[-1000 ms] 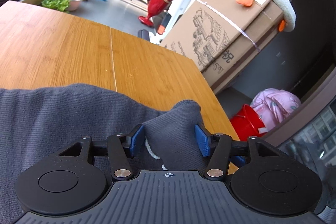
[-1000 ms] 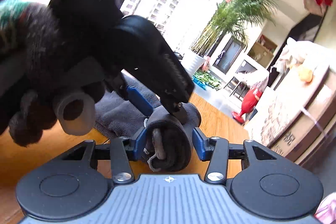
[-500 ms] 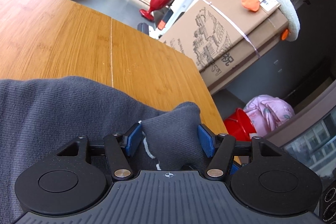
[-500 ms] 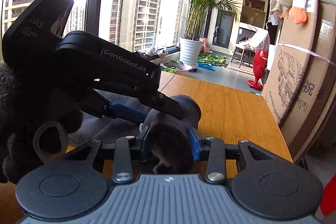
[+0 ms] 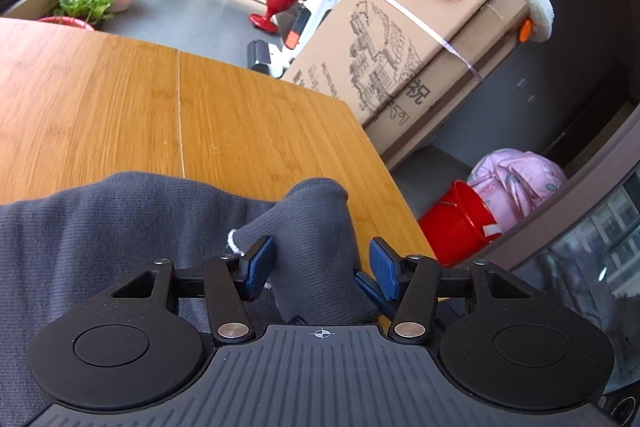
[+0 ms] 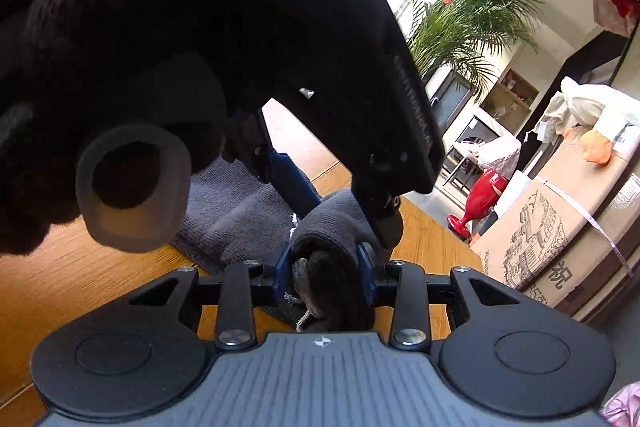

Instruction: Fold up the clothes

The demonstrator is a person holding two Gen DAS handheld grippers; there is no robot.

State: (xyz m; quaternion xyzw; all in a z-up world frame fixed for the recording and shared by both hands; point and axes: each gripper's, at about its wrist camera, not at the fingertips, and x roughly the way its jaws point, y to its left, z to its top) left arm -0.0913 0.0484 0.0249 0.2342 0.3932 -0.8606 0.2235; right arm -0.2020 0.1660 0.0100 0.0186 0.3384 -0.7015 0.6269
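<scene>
Grey garment (image 5: 120,235) lies on my wooden table (image 5: 248,131), filling the lower left of the left wrist view, with a bunched corner raised at lower centre. My left gripper (image 5: 322,261) has that bunch between its blue pads, but the right pad stands clear of the cloth. My right gripper (image 6: 325,269) is clamped on the same roll at lower centre. A cardboard box (image 5: 404,67) sits upper right.
</scene>
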